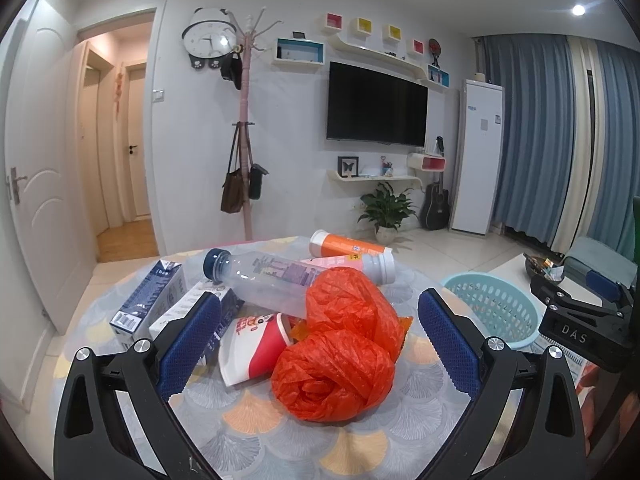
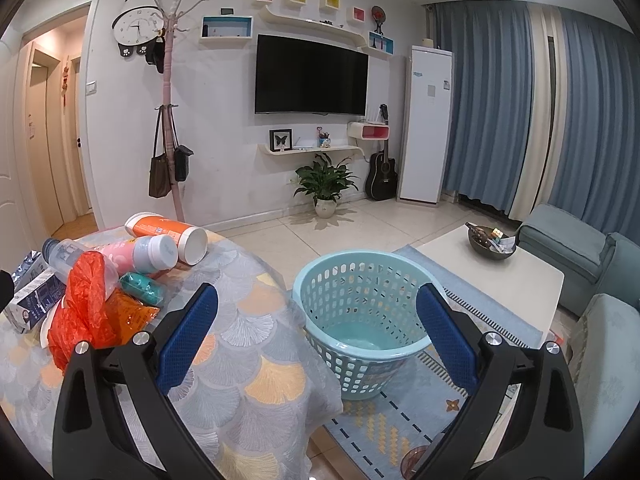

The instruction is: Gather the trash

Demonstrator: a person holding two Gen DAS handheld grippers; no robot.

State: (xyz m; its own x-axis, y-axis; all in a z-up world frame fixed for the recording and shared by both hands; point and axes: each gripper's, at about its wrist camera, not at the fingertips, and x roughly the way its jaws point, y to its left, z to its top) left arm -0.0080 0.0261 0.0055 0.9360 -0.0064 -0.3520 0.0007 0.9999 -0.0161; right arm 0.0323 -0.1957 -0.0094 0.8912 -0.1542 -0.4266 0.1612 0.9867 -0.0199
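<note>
A crumpled orange plastic bag (image 1: 334,354) is seen between the spread fingers of the left gripper (image 1: 316,344), untouched. Just beyond it, a clear plastic bottle (image 1: 266,278) lies with its long axis pointing cap-first up-left. A perforated light-blue plastic basket (image 2: 360,316) is framed between the right gripper (image 2: 318,344)'s wide-spread fingers.

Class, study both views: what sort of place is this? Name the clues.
Most likely a home living room: a black wall-mounted television, a grey-blue fabric sofa by long blue curtains, and a black acoustic guitar against the wall.
</note>
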